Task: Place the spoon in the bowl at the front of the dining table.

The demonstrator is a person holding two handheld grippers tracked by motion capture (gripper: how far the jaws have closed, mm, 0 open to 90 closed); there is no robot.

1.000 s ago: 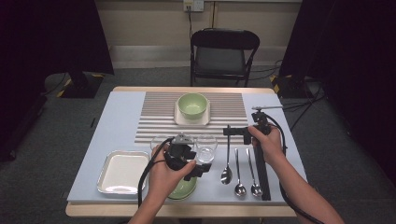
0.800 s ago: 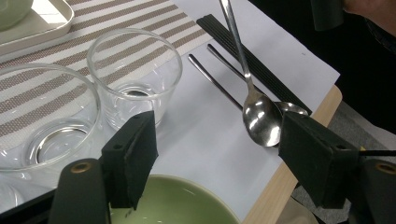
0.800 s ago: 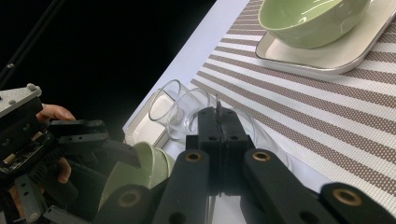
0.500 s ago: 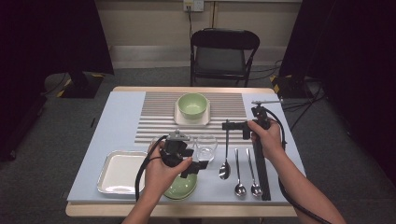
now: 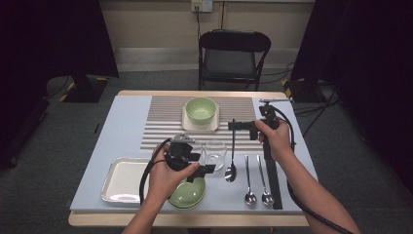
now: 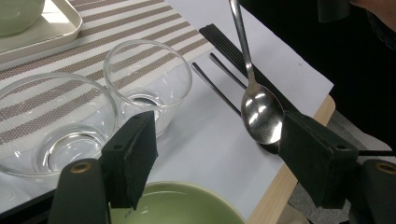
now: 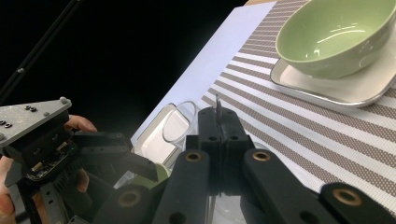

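Dark curtains behind; pale worktop [image 5: 122, 126] with striped mat [image 5: 165, 117]. Spoon [image 5: 232, 146] is pinched by its handle in right gripper [image 5: 234, 126], bowl end hanging above worktop beside glass [image 5: 214, 153]. Left gripper [image 5: 207, 171], jaws spread and empty, is held over green bowl [image 5: 187, 195] near front edge. Spoon lifted, not yet placed.

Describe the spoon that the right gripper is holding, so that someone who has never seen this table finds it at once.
Start at the striped mat in the middle of the table, then go to the clear glass at its near edge. The held spoon hangs just right of that glass, bowl down, its handle pinched in the right gripper. Unlike the two spoons lying flat beside it, this one is lifted.
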